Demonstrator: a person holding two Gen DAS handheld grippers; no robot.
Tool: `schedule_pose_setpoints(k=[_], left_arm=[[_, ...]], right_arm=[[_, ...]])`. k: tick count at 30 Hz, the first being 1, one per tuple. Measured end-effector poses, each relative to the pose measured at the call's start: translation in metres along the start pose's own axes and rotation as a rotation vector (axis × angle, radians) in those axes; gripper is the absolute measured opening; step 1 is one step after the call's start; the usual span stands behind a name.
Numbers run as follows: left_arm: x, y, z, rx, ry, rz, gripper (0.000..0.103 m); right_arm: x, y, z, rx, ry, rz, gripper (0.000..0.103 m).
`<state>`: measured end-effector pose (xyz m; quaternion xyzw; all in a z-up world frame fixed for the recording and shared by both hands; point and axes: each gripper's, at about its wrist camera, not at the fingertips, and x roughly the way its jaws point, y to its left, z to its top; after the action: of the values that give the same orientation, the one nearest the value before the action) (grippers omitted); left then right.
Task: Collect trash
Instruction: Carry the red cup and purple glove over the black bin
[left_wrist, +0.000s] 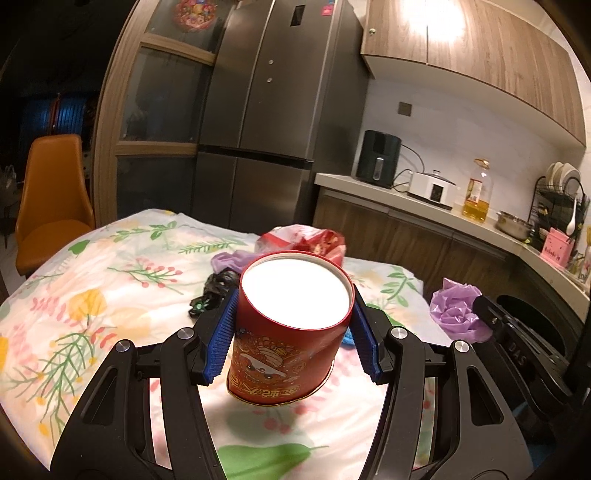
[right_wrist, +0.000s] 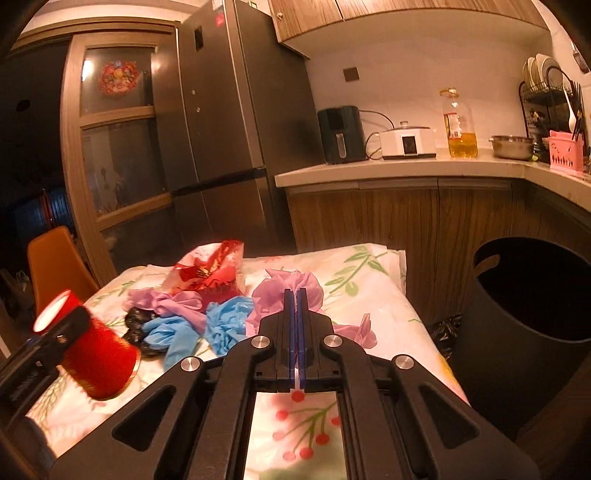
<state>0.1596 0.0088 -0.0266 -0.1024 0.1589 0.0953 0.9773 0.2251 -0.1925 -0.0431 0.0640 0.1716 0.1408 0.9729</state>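
My left gripper (left_wrist: 293, 314) is shut on a red round canister (left_wrist: 284, 350) with a white inside and holds it above the floral tablecloth (left_wrist: 92, 295). The canister also shows in the right wrist view (right_wrist: 98, 350) at the left. My right gripper (right_wrist: 297, 295) is shut on a crumpled purple plastic bag (right_wrist: 273, 291), seen in the left wrist view (left_wrist: 456, 308) too. Other trash lies on the table: a blue bag (right_wrist: 225, 325), a pink-purple bag (right_wrist: 177, 306), a black bag (right_wrist: 138, 319) and a red printed bag (right_wrist: 210, 273).
A black trash bin (right_wrist: 524, 325) stands open on the floor right of the table. A black bag (right_wrist: 448, 330) lies beside it. An orange chair (left_wrist: 51, 199) stands at the left. Fridge (left_wrist: 266, 122) and kitchen counter (left_wrist: 424, 199) lie behind.
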Motion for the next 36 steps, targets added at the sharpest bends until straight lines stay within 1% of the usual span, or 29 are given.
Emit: schedule_pose_setpoints(k=[11,17,28,36], left_arm=[[-0.021,-0.025,-0.005,0.029,0.002,-0.044,0.056],[-0.027,-0.04,-0.007,0.053,0.001,-0.067,0.056],[-0.022,-0.079,-0.01,0.099,0.019,-0.139,0.056],[-0.016,-0.123,-0.006,0.148,0.011,-0.215,0.056]], right_arm=[[-0.041,-0.008,-0.001,-0.006,-0.026,0.0,0.002],[-0.058,-0.016,0.003,-0.007,-0.053,-0.02,0.002],[-0.074,-0.046,0.007,0.015,-0.075,-0.098,0.002],[-0.087,-0.077,0.015,0.034,-0.104,-0.176,0.002]])
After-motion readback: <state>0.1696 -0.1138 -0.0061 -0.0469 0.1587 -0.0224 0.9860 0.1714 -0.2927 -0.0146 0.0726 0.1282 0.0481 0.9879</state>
